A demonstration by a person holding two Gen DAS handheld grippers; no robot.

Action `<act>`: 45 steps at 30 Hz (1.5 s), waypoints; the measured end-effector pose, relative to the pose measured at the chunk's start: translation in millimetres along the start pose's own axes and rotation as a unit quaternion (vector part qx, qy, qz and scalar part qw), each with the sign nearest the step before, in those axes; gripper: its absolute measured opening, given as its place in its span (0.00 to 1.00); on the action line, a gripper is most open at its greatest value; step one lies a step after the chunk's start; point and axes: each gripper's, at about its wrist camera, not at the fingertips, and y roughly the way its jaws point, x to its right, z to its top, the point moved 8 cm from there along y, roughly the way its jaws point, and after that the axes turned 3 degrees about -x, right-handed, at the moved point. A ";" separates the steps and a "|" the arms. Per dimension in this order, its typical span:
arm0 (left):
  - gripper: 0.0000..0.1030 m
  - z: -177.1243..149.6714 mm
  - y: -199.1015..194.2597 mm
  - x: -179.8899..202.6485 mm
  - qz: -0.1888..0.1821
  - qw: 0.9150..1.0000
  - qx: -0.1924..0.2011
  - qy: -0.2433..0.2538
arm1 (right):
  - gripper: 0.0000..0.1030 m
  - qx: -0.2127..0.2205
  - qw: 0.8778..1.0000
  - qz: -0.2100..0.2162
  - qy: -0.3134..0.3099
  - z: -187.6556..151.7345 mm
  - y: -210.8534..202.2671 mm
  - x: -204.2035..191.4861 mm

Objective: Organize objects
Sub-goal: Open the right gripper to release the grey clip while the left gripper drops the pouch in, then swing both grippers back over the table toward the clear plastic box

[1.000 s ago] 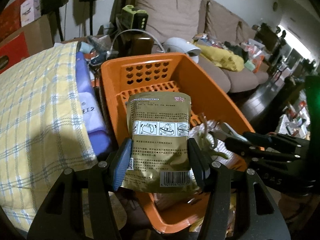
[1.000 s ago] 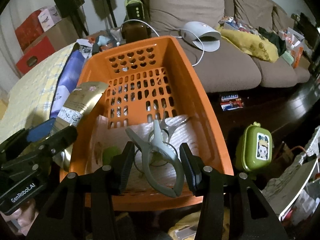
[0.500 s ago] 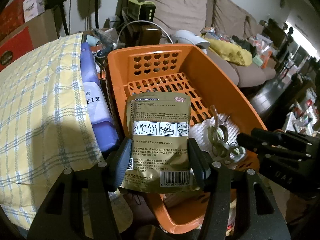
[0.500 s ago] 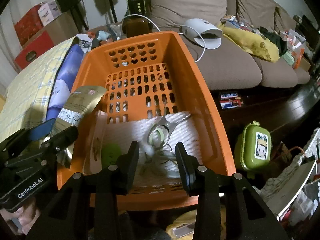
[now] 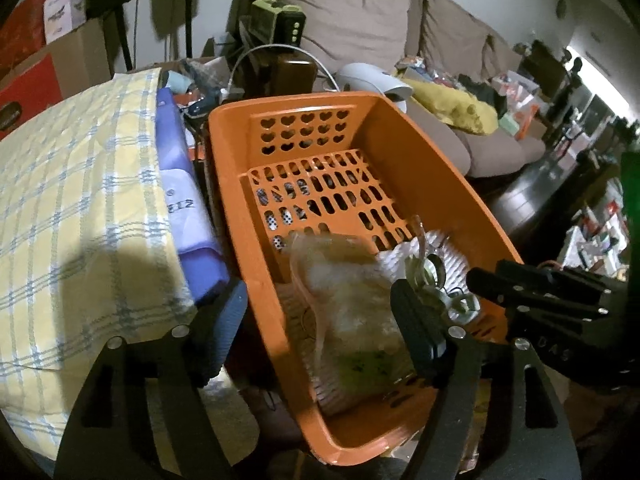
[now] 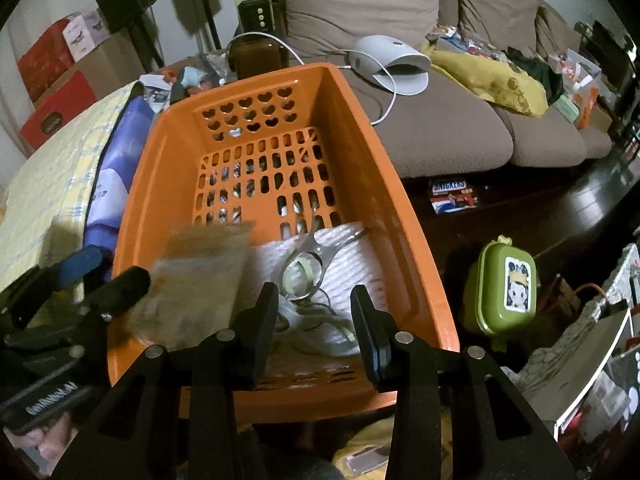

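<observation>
Left tongs point(image 5: 320, 316) opening; pouch point(image 5: 352, 304) (blurred) in orange basket point(image 5: 420, 148)

The pouch point(image 6: 196, 276) lies in the basket point(image 6: 404, 220), left of the clip point(image 6: 308, 264); sofa point(image 6: 440, 132) behind.

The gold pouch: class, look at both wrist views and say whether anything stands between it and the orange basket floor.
Nothing visible blocks it. The gold pouch, blurred, is already inside the orange basket, beside the white cloth carrying the clip. The left tool is opening, its pads clear of the pouch.
</observation>
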 end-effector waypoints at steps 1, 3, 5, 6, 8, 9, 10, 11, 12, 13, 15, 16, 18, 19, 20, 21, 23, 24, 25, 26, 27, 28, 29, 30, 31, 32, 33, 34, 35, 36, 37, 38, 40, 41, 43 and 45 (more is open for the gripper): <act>0.69 1.2 -3.2 -3.2 -0.004 1.000 -0.002 -0.006 | 0.38 0.000 1.000 -0.001 0.000 0.0 0.1 0.0; 0.69 3.0 -15.4 -7.9 -0.023 1.000 -0.001 -0.021 | 0.41 -0.001 1.000 -0.003 0.000 0.3 0.3 -0.2; 0.69 9.4 -41.0 -12.3 -0.054 0.998 0.017 -0.034 | 0.45 0.001 1.000 -0.006 0.003 0.9 -0.4 1.5; 0.69 13.4 -53.8 -16.0 -0.058 0.997 0.026 -0.034 | 0.48 0.003 1.000 -0.005 0.009 1.1 -0.7 3.5; 0.69 23.4 -85.1 -31.2 -0.052 0.997 0.051 -0.027 | 0.49 0.002 1.000 -0.004 0.015 1.0 0.4 5.2; 0.69 27.0 -99.8 -40.9 -0.047 0.997 0.064 -0.025 | 0.50 0.002 1.000 -0.004 0.017 1.2 1.0 5.3; 0.69 30.5 -118.9 -55.7 -0.042 0.996 0.077 -0.026 | 0.50 0.003 1.000 -0.003 0.017 1.4 1.2 5.1; 0.69 32.4 -132.7 -65.4 -0.040 0.995 0.084 -0.022 | 0.51 0.007 1.000 -0.002 0.016 2.0 0.5 4.5; 0.69 33.3 -148.2 -76.0 -0.037 0.995 0.092 -0.011 | 0.54 0.012 1.000 -0.001 0.017 2.3 -0.4 3.8; 0.69 32.9 -165.9 -90.2 -0.024 0.995 0.101 0.001 | 0.55 0.019 1.000 0.001 0.020 3.1 -1.2 3.5; 0.70 27.1 -204.5 -132.6 0.022 0.992 0.125 0.006 | 0.56 0.028 0.999 0.023 0.028 4.4 -3.1 -1.8; 0.74 23.9 -218.1 -154.9 0.036 0.990 0.134 0.000 | 0.56 0.033 0.998 0.043 0.028 5.3 -6.4 -7.0; 0.80 14.2 -245.3 -202.9 0.066 0.986 0.150 -0.021 | 0.56 0.052 0.994 0.095 0.018 11.1 -21.4 -28.6; 0.80 6.7 -259.8 -232.7 0.088 0.982 0.160 -0.036 | 0.56 0.065 0.993 0.102 0.002 13.8 -33.2 -45.4; 0.80 -2.4 -273.5 -268.2 0.117 0.977 0.168 -0.055 | 0.62 0.077 0.992 0.102 -0.015 14.7 -42.8 -62.3; 0.80 -9.0 -278.6 -291.0 0.133 0.974 0.170 -0.069 | 0.71 0.092 0.989 0.110 -0.038 14.5 -54.3 -89.0; 0.80 -25.9 -291.6 -354.9 0.165 0.966 0.163 -0.115 | 0.78 0.106 0.981 0.144 -0.070 10.6 -66.5 -134.3; 0.80 -32.4 -295.0 -374.2 0.171 0.964 0.159 -0.130 | 0.78 0.112 0.974 0.175 -0.093 7.9 -72.3 -172.6; 0.80 -42.4 -300.9 -402.5 0.181 0.959 0.154 -0.152 | 0.78 0.114 0.969 0.191 -0.105 6.8 -73.9 -196.0; 0.80 -51.8 -303.8 -422.8 0.188 0.956 0.151 -0.167 | 0.78 0.116 0.963 0.210 -0.126 7.2 -75.8 -234.2; 0.80 -61.4 -306.2 -441.3 0.195 0.953 0.148 -0.180 | 0.79 0.120 0.957 0.221 -0.145 7.9 -76.6 -263.3; 0.80 -74.6 -307.9 -463.1 0.204 0.949 0.140 -0.195 | 0.79 0.122 0.951 0.229 -0.167 7.8 -76.8 -290.7; 0.80 -84.8 -309.2 -474.9 0.209 0.947 0.133 -0.204 | 0.79 0.122 0.945 0.233 -0.192 6.9 -75.9 -318.7; 0.80 -94.6 -308.7 -487.2 0.211 0.945 0.127 -0.214 | 0.79 0.118 0.936 0.236 -0.234 4.6 -74.1 -359.9; 0.80 -107.3 -305.5 -497.6 0.209 0.945 0.117 -0.224 | 0.79 0.119 0.929 0.235 -0.260 2.0 -72.8 -384.6; 0.80 -115.8 -302.3 -503.0 0.203 0.945 0.114 -0.231 | 0.81 0.127 0.917 0.230 -0.300 0.0 -72.9 -425.6; 0.80 -124.7 -301.5 -508.7 0.197 0.943 0.117 -0.241 | 0.87 0.132 0.909 0.224 -0.324 -1.3 -69.8 -453.3; 0.80 -135.3 -300.4 -513.6 0.189 0.939 0.128 -0.256 | 0.90 0.137 0.902 0.221 -0.345 -1.7 -68.1 -480.2; 0.80 -140.6 -298.0 -515.3 0.181 0.938 0.133 -0.265 | 0.96 0.140 0.895 0.219 -0.363 -1.5 -65.2 -510.0; 0.80 -145.1 -295.8 -517.8 0.172 0.937 0.135 -0.272 | 0.99 0.140 0.890 0.219 -0.375 -1.3 -59.6 -533.4; 0.80 -148.9 -291.3 -522.2 0.163 0.937 0.135 -0.276 | 0.99 0.137 0.886 0.220 -0.385 1.7 -54.2 -552.3; 0.80 -150.9 -287.6 -526.0 0.160 0.938 0.132 -0.277 | 0.99 0.128 0.884 0.213 -0.395 4.8 -46.2 -576.3; 0.80 -154.6 -285.0 -534.7 0.160 0.938 0.129 -0.280 | 0.99 0.108 0.883 0.199 -0.412 7.0 -29.7 -604.4; 0.80 -155.9 -283.9 -537.4 0.161 0.936 0.130 -0.283 | 0.99 0.096 0.881 0.196 -0.420 8.1 -21.1 -619.7; 0.80 -158.6 -280.2 -538.0 0.164 0.938 0.130 -0.277 | 0.99 0.087 0.884 0.176 -0.425 17.0 -1.5 -644.3; 0.80 -162.6 -277.6 -536.3 0.172 0.940 0.125 -0.266 | 0.99 0.079 0.888 0.164 -0.423 26.0 18.9 -665.4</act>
